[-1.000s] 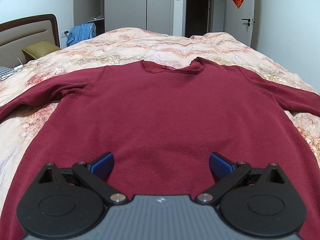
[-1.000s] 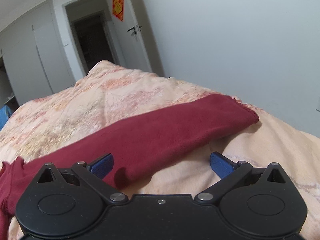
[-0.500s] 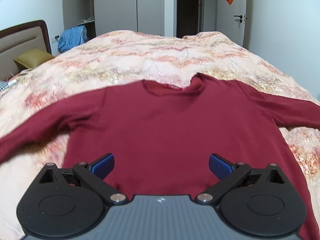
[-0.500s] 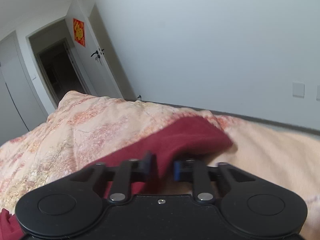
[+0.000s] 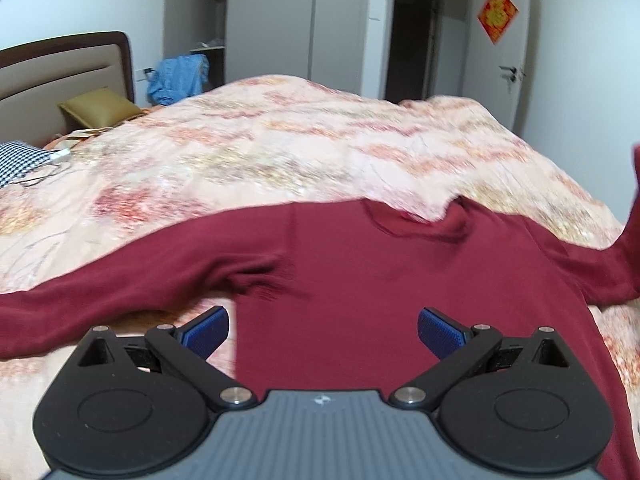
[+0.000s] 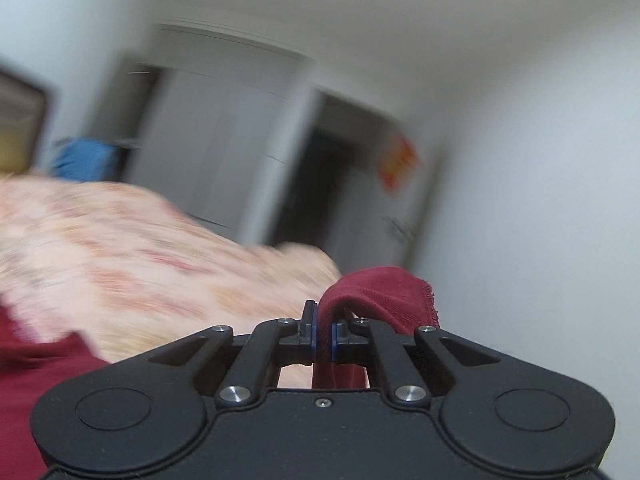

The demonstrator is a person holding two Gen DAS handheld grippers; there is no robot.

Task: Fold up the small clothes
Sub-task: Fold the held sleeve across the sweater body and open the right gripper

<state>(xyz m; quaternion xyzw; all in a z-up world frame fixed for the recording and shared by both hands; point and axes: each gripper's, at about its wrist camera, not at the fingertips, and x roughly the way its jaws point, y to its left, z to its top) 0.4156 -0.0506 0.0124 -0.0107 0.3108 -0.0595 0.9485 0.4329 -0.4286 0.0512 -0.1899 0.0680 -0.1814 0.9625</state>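
The right gripper [image 6: 323, 338] had clamped the sleeve [image 6: 380, 292]; the left gripper [image 5: 323, 326] hung open over the sweater [image 5: 360, 280]. Best carried across without dragging the body

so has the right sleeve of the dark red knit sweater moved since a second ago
Yes. The sleeve's cuff lay flat on the floral quilt; now the right gripper, whose jaws have just closed on it, holds it lifted off the quilt, toward the doorway.

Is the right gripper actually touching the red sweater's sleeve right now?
Touching. The right wrist view shows the right gripper shut on the sleeve cuff of the red sweater: red fabric is pinched between the blue fingers and bulges above them.
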